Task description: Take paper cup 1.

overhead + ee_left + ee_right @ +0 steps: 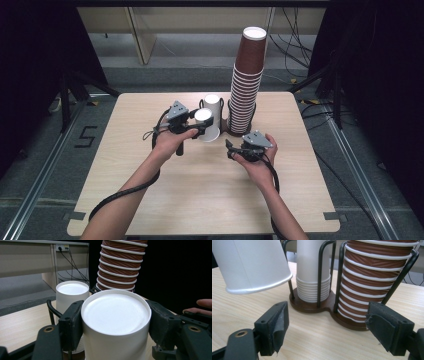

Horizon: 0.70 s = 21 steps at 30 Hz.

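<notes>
Pale wood tabletop (200,200) fills the middle of a dark room, with cables and a shelf unit on the floor behind it. The left gripper (200,125) pinches a single white paper cup (115,322), held upside down and tilted, lifted clear of the wood; both pads press on its wall near the closed base. The right gripper (229,148) stands spread with nothing between its jaws, hovering low over the table just in front of the cup holder (312,307).

That wire holder carries a short white cup stack (312,272) in one bay and a tall brown ripple cup stack (246,85) in the other, the held cup just beside the white one.

Risks, as I judge them: the thin cup wall could buckle under the squeeze, or the cup could slip out since it tapers toward the grip. A sideways swing could knock the brown tower, which rises far above its wire loops (325,270) and looks easy to topple. The cup's rim could also catch on a loop.

Open room lies toward the person and to the left, where bare wood runs to the edges; the right and far sides are crowded by the holder.
</notes>
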Tool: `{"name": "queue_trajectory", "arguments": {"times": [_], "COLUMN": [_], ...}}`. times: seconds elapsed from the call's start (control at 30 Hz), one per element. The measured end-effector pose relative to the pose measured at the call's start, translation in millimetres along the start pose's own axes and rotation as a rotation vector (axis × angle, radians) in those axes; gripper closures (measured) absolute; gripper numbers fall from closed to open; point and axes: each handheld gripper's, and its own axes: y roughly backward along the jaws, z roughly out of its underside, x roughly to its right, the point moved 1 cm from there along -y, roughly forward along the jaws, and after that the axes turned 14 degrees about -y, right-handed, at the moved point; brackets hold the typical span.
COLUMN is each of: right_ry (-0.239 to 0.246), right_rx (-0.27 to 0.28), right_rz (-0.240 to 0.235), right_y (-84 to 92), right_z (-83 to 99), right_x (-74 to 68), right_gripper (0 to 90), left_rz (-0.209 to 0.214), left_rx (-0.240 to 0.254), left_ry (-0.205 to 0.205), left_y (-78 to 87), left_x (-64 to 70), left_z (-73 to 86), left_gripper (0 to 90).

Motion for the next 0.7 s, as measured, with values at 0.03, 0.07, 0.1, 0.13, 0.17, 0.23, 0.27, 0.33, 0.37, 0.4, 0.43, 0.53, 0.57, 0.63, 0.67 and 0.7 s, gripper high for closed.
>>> {"name": "queue_trajectory", "arguments": {"times": [0.03,0.07,0.1,0.13,0.17,0.23,0.27,0.33,0.37,0.4,0.43,0.53,0.57,0.63,0.67,0.7], "right_ry": [0.002,0.001,-0.030,-0.030,-0.012,-0.004,0.002,0.000,0.000,-0.001,-0.004,-0.001,0.004,0.005,0.001,0.001], "right_rx": [0.002,0.000,-0.002,-0.004,-0.003,-0.006,-0.001,0.003,0.005,0.005,0.004,0.001,0.005,0.000,-0.003,-0.004], "right_rz": [0.000,-0.001,0.005,0.008,0.001,-0.002,-0.007,-0.005,-0.005,-0.004,-0.004,-0.004,0.000,-0.010,-0.010,-0.008], "right_y": [-0.2,-0.4,0.2,0.2,-0.3,0.1,-0.4,-0.2,-0.3,-0.3,-0.1,-0.7,-1.1,-1.6,-1.4,-1.3], "right_z": [0.0,0.1,1.0,1.2,0.8,0.7,0.5,0.3,0.1,0.1,0.2,1.0,1.3,1.9,2.2,2.3], "right_x": [0.0,0.0,-1.6,-1.7,-1.0,-0.8,-0.3,-0.8,-1.0,-1.3,-1.6,-3.0,-2.7,-3.3,-3.7,-3.7], "right_gripper": [19.5,19.5,19.5,19.6,19.6,19.6,19.5,19.6,19.6,19.6,19.6,19.6,19.6,19.5,19.6,19.6], "left_rz": [-0.002,-0.002,-0.002,0.000,0.003,0.002,0.002,-0.002,-0.003,-0.004,-0.001,-0.004,-0.003,-0.005,-0.007,-0.008], "left_rx": [0.009,0.015,0.022,0.032,0.038,0.046,0.050,0.059,0.065,0.069,0.074,0.090,0.094,0.106,0.110,0.115], "left_ry": [0.013,0.022,0.028,0.042,0.052,0.065,0.070,0.080,0.083,0.086,0.091,0.104,0.111,0.128,0.137,0.149], "left_y": [0.0,0.2,0.1,0.1,0.2,0.4,0.4,0.7,0.7,0.8,0.7,0.7,0.9,0.7,0.9,0.8], "left_x": [-0.3,-0.8,-0.9,-1.0,-1.2,-1.3,-1.3,-1.4,-1.5,-1.5,-1.3,-0.8,-1.3,-1.9,-2.4,-2.7], "left_z": [1.1,2.5,3.2,4.2,5.0,6.1,6.5,7.3,7.7,7.8,8.1,9.4,10.2,12.0,13.0,14.2], "left_gripper": [34.5,34.5,34.5,34.5,34.5,34.5,34.4,34.4,34.4,34.4,34.4,34.4,34.4,34.4,34.4,34.4]}}
